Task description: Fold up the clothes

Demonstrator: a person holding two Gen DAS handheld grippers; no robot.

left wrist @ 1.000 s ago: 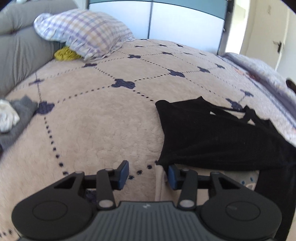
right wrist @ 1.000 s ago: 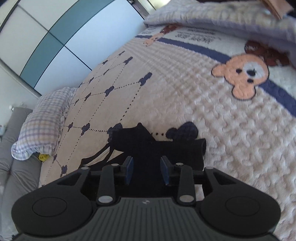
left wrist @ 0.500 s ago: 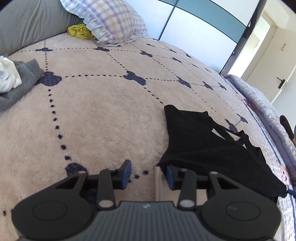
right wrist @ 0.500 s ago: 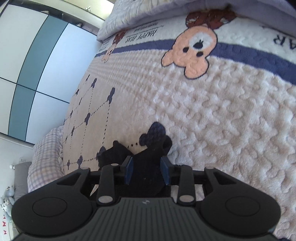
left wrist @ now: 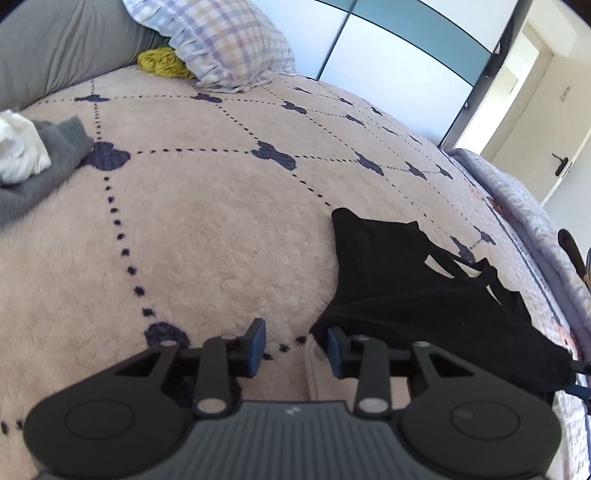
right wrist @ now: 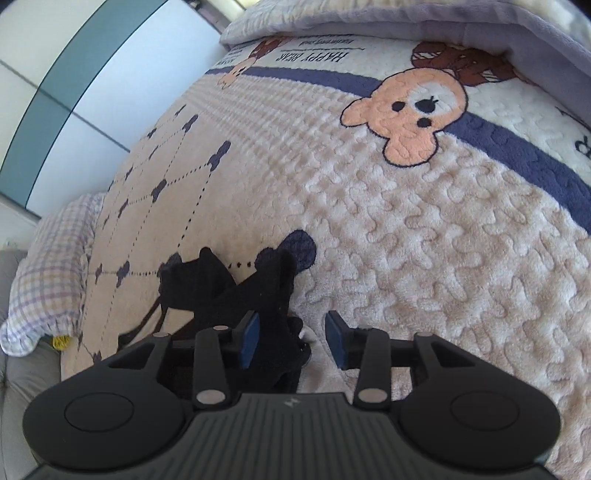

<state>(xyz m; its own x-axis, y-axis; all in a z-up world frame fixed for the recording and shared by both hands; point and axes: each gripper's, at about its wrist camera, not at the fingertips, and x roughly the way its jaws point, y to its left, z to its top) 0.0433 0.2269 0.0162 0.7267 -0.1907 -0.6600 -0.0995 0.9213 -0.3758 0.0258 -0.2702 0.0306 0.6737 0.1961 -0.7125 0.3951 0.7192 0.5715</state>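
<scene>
A black strappy garment [left wrist: 417,295] lies on the beige bed blanket [left wrist: 229,221], partly folded. My left gripper [left wrist: 297,343] is open and empty; the garment's near corner touches its right finger [left wrist: 334,347]. In the right wrist view the garment [right wrist: 258,291] lies bunched against the left finger of my right gripper [right wrist: 291,334], which is open, with the cloth between the jaws but not pinched.
A checked pillow [left wrist: 229,40] and a yellow cloth [left wrist: 164,64] lie at the head of the bed. A grey garment with a white one [left wrist: 22,158] lies at the left. A bear pattern [right wrist: 406,110] and a lilac quilt [right wrist: 406,22] lie on the right.
My right gripper has opened and let go of the black garment, which has dropped onto the blanket. My left gripper stayed open and turned slightly.
</scene>
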